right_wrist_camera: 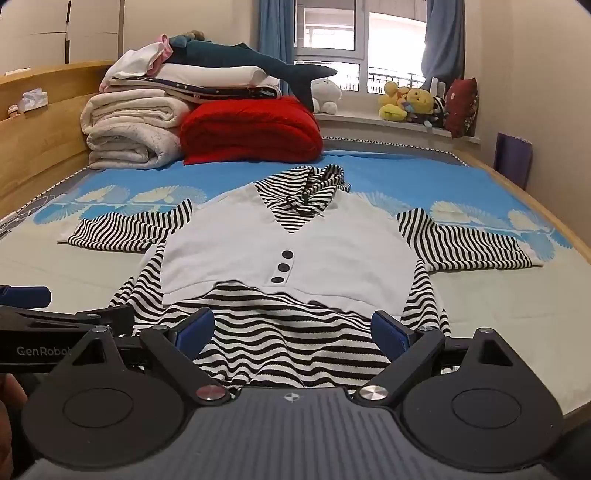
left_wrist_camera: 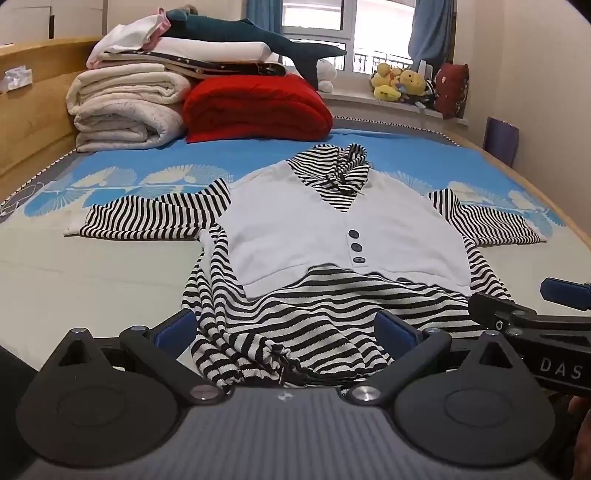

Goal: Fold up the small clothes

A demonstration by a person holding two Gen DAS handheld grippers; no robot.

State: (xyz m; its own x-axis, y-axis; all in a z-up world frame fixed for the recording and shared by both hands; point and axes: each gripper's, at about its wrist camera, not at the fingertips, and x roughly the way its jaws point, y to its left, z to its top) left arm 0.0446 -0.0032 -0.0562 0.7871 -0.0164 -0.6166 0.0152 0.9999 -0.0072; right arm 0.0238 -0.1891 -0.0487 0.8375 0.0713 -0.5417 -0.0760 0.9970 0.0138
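Note:
A small black-and-white striped hooded dress with a white vest front (left_wrist_camera: 332,229) (right_wrist_camera: 288,251) and three dark buttons lies face up on the bed, sleeves spread to both sides, hood at the far end. My left gripper (left_wrist_camera: 286,328) is open, its blue-padded fingers either side of the bunched lower left hem. My right gripper (right_wrist_camera: 293,328) is open over the striped hem, fingers apart. The right gripper's tip shows at the right edge of the left wrist view (left_wrist_camera: 565,293); the left gripper's tip shows at the left edge of the right wrist view (right_wrist_camera: 26,295).
Folded cream quilts (left_wrist_camera: 125,110), a red quilt (left_wrist_camera: 255,110) and a blue shark plush (left_wrist_camera: 258,33) are stacked at the bed's far left. Plush toys (left_wrist_camera: 402,86) sit on the windowsill. A wooden bed frame (left_wrist_camera: 33,122) borders the mattress.

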